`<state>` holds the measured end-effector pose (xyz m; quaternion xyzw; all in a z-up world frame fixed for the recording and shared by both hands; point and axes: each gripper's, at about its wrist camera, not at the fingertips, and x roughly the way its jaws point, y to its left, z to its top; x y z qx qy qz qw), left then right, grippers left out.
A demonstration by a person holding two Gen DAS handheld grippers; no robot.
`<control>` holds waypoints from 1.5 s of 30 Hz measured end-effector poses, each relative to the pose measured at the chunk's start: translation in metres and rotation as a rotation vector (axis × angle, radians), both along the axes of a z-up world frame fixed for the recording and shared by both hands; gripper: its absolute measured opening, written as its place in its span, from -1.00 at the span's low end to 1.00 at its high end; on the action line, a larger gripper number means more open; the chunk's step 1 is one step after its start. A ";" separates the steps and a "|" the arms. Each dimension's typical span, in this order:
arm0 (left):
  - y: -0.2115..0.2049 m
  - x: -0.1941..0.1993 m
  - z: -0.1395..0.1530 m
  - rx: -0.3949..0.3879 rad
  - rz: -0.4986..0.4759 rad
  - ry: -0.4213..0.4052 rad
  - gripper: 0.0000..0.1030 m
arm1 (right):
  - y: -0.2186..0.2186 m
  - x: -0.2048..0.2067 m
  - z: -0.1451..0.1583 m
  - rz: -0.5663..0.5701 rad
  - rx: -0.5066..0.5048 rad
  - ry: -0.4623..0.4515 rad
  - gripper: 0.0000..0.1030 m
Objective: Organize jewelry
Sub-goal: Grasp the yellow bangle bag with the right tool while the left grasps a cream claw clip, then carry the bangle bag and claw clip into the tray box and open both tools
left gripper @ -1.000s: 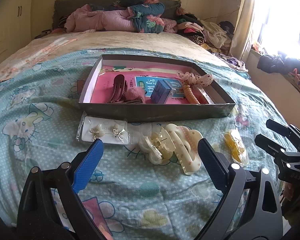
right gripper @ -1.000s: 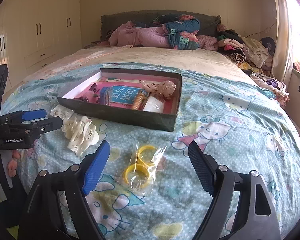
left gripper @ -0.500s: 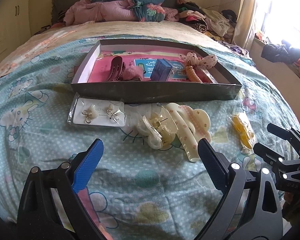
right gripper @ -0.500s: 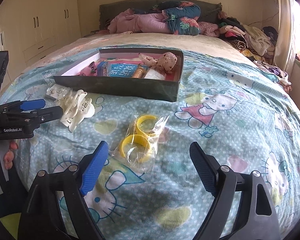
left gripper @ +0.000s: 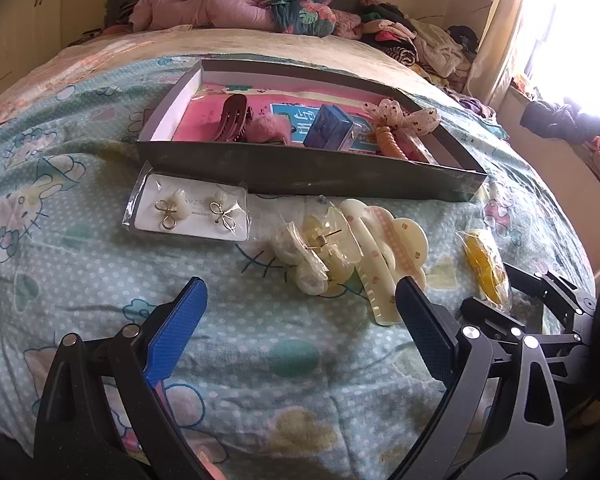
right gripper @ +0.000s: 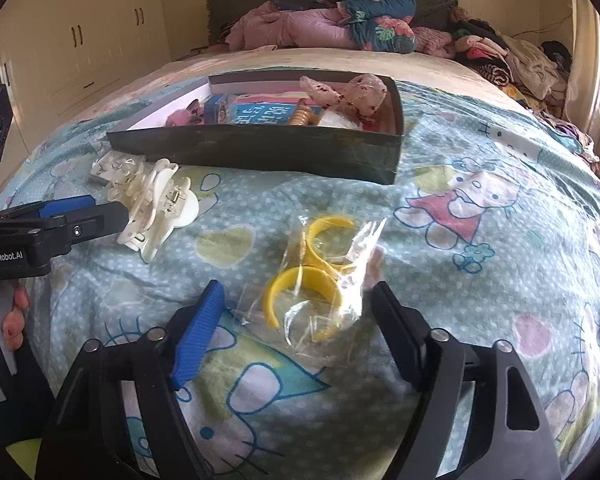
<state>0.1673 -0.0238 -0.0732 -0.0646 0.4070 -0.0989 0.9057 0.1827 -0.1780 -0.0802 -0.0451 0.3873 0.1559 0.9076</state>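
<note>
A clear bag with two yellow bangles (right gripper: 312, 280) lies on the cartoon-print bedspread. My right gripper (right gripper: 296, 292) hangs low over it with the bag between its fingers; the jaws are closing and the pads do not press on the bag. My left gripper (left gripper: 300, 286) stands open just short of two cream hair claws (left gripper: 364, 248), with nothing between its fingers. An earring card in plastic (left gripper: 190, 210) lies to their left. Behind them is the dark box (left gripper: 300, 170) with a pink floor, holding a maroon clip, a blue box, an orange coil and a dotted scrunchie.
Pink and floral bedding (right gripper: 324, 24) is piled at the head of the bed, with clothes (right gripper: 512, 60) heaped at the right. Cupboards (right gripper: 80, 40) line the left wall. A person's fingers (right gripper: 14, 320) show at the left gripper's handle (right gripper: 32, 244).
My right gripper has come down closer over the yellow bangle bag and its jaws have narrowed around it. The left gripper has barely moved and stays open.
</note>
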 end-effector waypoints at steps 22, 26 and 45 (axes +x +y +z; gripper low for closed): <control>0.010 0.000 0.001 -0.112 -0.034 0.023 -0.30 | 0.014 -0.001 0.004 0.068 -0.029 -0.039 -0.19; 0.015 0.000 -0.001 -0.120 -0.031 0.043 -0.30 | 0.015 -0.002 0.005 0.067 -0.034 -0.039 -0.19; 0.009 0.026 -0.002 -0.130 -0.035 0.050 -0.09 | 0.010 0.001 0.005 0.053 -0.039 -0.041 -0.19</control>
